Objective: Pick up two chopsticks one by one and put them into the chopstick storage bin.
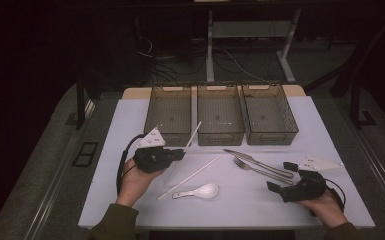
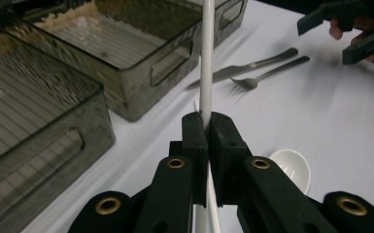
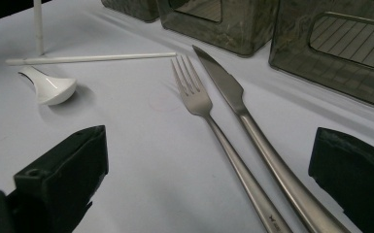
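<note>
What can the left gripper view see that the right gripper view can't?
The left gripper view alone shows the left tongs shut on a white chopstick, with the person's other hand and its tongs far off. The right gripper view alone shows the right tongs open, and a second chopstick lying flat on the table. Both show the white spoon, fork, knife and grey bins.

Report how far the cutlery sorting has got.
Done: nothing; all three bins look empty. In hand: the left gripper is shut on one white chopstick. Left: the second chopstick, white spoon, fork and knife, between the right gripper's open jaws.
</note>
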`<state>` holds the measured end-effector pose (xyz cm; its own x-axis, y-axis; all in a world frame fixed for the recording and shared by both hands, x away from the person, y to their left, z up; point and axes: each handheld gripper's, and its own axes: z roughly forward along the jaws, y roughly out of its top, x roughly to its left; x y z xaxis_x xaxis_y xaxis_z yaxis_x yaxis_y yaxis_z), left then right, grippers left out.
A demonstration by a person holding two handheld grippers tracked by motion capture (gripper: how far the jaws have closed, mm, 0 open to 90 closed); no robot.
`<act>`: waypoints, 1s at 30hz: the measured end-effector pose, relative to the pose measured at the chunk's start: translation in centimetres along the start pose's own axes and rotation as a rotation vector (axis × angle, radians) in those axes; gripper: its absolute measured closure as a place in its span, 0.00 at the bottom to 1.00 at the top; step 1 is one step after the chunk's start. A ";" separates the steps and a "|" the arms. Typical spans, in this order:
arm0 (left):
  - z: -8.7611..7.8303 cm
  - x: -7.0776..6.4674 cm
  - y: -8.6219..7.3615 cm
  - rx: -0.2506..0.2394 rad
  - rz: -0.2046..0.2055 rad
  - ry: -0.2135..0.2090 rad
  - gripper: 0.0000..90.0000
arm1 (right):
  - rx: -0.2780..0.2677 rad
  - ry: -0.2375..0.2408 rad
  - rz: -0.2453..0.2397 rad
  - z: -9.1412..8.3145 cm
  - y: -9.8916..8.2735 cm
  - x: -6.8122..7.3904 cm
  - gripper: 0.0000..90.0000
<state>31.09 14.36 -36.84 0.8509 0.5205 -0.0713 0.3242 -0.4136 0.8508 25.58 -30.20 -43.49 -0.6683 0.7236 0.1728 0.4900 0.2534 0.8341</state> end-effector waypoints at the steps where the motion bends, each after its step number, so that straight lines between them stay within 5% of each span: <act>1: 0.0 0.0 0.0 0.000 0.000 0.000 0.95 | 0.000 0.000 0.002 0.0 0.0 0.0 0.01; 11: -1.0 0.6 1.2 -0.047 0.007 0.007 0.95 | -0.009 0.001 0.005 -0.1 0.0 -0.1 0.01; 30: -2.3 4.2 6.9 -0.142 0.020 0.027 0.95 | -0.014 -0.005 0.023 -0.2 0.0 -0.1 0.01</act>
<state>35.90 15.44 -30.06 0.8445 0.5340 -0.0412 0.2442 -0.3155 0.9170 25.50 -30.42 -43.40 -0.6541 0.7323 0.1891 0.4973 0.2281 0.8371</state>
